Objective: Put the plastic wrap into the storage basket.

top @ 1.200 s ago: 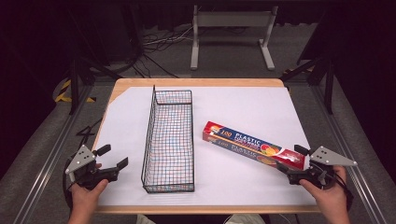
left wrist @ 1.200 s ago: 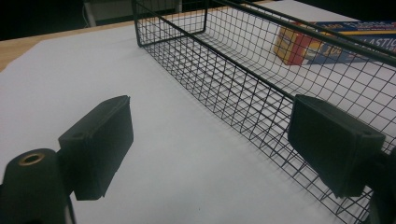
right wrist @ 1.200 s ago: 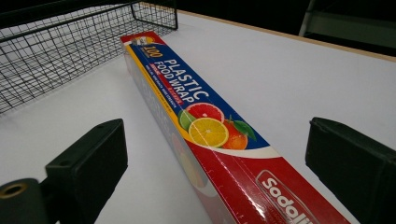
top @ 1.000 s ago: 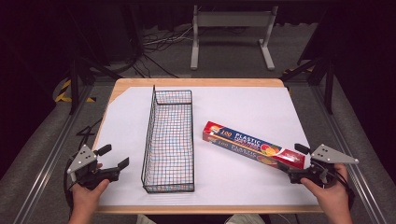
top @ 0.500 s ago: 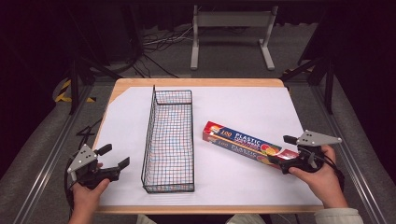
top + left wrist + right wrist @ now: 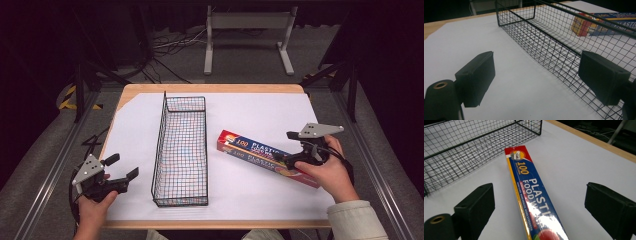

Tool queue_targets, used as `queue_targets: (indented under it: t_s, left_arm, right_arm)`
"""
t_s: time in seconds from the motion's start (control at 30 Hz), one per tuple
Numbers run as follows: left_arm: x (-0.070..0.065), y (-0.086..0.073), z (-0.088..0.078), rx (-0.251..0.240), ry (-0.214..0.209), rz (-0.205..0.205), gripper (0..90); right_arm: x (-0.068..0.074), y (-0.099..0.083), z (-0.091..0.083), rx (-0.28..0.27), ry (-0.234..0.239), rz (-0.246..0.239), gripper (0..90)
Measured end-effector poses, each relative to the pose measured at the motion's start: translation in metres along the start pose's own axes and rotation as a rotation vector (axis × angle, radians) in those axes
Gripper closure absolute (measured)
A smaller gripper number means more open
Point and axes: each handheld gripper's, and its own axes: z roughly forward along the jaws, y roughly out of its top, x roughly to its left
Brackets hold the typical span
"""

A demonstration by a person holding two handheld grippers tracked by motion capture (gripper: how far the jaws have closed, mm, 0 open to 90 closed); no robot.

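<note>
**Lining up on the wrap box**

My right tool [image 6: 295,150] straddles the plastic wrap box [image 6: 534,195] at lower right, jaws spread for a grip. My left tool [image 6: 120,170] waits spread, lower left, beside the wire basket [image 6: 181,150] mid-worktop.

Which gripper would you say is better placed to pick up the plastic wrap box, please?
The right. The right gripper hangs open over the near end of the plastic wrap box, which lies between its fingers. The left gripper sits open across the wire basket, far from the box.
</note>
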Motion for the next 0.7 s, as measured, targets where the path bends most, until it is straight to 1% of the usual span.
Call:
queue_targets:
  t_s: [0.1,0.17,0.2,0.23,0.27,0.3,0.33,0.37,0.43,0.47,0.53,0.57,0.6,0.63,0.67,0.7]
  left_arm:
    - [0.001,0.000,-0.001,-0.003,0.002,-0.007,14.7]
    - [0.002,-0.001,-0.001,-0.003,0.001,-0.008,14.7]
    - [0.002,-0.001,-0.001,-0.002,0.002,-0.007,14.8]
    - [0.002,-0.001,-0.001,-0.002,0.002,-0.007,14.7]
    - [0.002,-0.001,0.000,0.001,0.003,-0.011,14.8]
    - [0.002,-0.001,0.000,0.001,0.003,-0.011,15.2]
    - [0.002,-0.001,0.000,0.001,0.001,-0.009,15.2]
    - [0.002,-0.001,0.000,0.001,0.001,-0.009,15.2]
    - [0.001,-0.001,0.000,0.003,0.001,-0.004,15.2]
    - [0.001,-0.001,0.000,0.002,-0.001,-0.002,15.1]
    - [0.001,-0.001,0.001,0.003,-0.001,-0.005,15.0]
    - [0.001,-0.001,0.001,0.004,-0.002,-0.005,15.0]
    - [0.001,-0.001,0.001,0.005,-0.002,-0.003,15.2]
    - [0.001,-0.001,0.001,0.005,-0.003,-0.002,15.4]
    - [0.001,-0.001,0.002,0.003,-0.002,-0.002,15.5]
    - [0.001,-0.001,0.002,0.003,-0.002,-0.002,15.5]
  right_arm:
    - [-0.002,0.007,0.005,-0.016,0.015,0.007,12.5]
    - [-0.004,0.010,0.007,-0.013,0.021,0.004,14.2]
    - [-0.005,0.012,0.008,-0.012,0.032,-0.002,16.8]
    - [-0.005,0.012,0.008,-0.012,0.032,-0.002,16.8]
    - [-0.007,0.015,0.011,0.006,0.061,-0.026,24.2]
    - [-0.007,0.015,0.011,0.006,0.061,-0.026,24.2]
    - [-0.007,0.018,0.016,0.041,0.080,-0.028,25.8]
    - [-0.007,0.018,0.016,0.041,0.080,-0.028,25.8]
    - [-0.007,0.021,0.023,0.054,0.068,-0.077,26.3]
    - [-0.008,0.021,0.025,0.068,0.077,-0.077,27.3]
    - [-0.008,0.022,0.031,0.100,0.094,-0.082,25.9]
    - [-0.008,0.023,0.034,0.123,0.097,-0.085,25.5]
    - [-0.009,0.023,0.040,0.168,0.101,-0.102,25.4]
    - [-0.008,0.023,0.043,0.204,0.113,-0.102,24.2]
    - [-0.008,0.023,0.047,0.227,0.123,-0.098,22.8]
    - [-0.008,0.023,0.047,0.227,0.123,-0.098,22.8]
